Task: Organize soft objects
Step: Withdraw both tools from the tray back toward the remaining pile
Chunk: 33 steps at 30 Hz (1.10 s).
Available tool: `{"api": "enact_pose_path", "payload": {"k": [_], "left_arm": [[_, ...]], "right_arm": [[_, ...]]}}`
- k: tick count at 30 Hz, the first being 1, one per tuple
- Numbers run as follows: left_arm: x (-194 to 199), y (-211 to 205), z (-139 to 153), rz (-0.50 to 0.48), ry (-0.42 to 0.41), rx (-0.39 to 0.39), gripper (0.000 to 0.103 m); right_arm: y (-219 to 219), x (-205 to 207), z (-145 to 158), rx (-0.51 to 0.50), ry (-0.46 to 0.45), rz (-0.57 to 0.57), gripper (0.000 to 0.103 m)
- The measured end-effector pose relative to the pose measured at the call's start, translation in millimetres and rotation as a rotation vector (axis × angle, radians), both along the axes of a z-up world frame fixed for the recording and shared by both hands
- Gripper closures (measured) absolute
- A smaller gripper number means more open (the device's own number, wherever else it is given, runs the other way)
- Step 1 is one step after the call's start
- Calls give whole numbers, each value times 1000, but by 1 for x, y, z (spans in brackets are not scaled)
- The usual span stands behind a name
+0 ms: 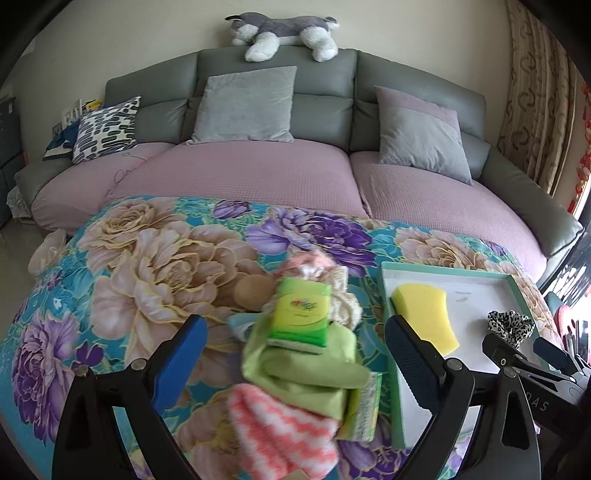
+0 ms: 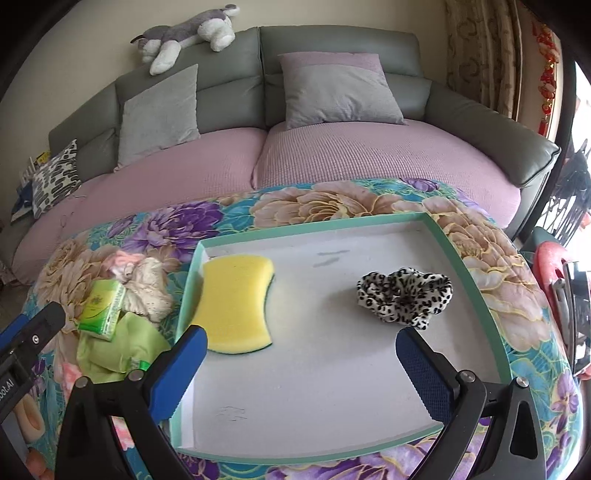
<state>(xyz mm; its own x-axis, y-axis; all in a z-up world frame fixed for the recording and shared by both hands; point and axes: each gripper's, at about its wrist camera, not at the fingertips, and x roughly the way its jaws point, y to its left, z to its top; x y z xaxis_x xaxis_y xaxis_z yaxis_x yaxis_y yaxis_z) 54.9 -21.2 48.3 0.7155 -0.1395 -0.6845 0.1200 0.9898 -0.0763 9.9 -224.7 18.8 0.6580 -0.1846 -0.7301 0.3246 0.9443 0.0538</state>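
Note:
A white tray with a teal rim [image 2: 476, 295] lies on the flowered cloth; it also shows in the left wrist view [image 1: 391, 373]. In it lie a yellow sponge [image 2: 236, 306] [image 1: 424, 314] and a leopard-print scrunchie [image 2: 404, 293] [image 1: 511, 325]. Left of the tray is a heap: a green tissue pack [image 1: 301, 314] [image 2: 101, 304], a green cloth [image 1: 314, 369] [image 2: 118, 350], a pink-and-white fuzzy cloth [image 1: 284, 432] and a cream knit piece [image 2: 147, 284]. My left gripper [image 1: 295, 365] is open over the heap. My right gripper [image 2: 301, 369] is open and empty over the tray.
A grey sofa with a pink seat cover [image 1: 236, 173] stands behind the table, with cushions [image 1: 243, 105] and a plush husky [image 1: 284, 33] on its back. A second green pack [image 1: 364, 410] lies under the green cloth. A curtain [image 1: 535, 92] hangs at the right.

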Motion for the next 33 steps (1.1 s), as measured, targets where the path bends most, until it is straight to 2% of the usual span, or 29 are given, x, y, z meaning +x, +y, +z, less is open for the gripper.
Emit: {"api": "enact_pose_path", "payload": {"k": [3,8,13,21,28,33], "left_arm": [[-2,16,0,34,5,-5,6],[-6,44,0,86,15,-27,6],[-11,63,0,117,26,-41,6],[-20,86,1,141,30,-62,6],[-25,100,-5,160,49,-59,6],[-22,106,-16,172,82,-75,6]], "right_arm": [[10,1,2,12,-9,15,0],[34,0,4,-47,13,37,0],[53,-7,5,-41,7,65,0],[90,-16,4,-126,28,77,0],[106,-29,0,-5,-4,169,0],[108,-29,-1,28,-15,186,0]]}}
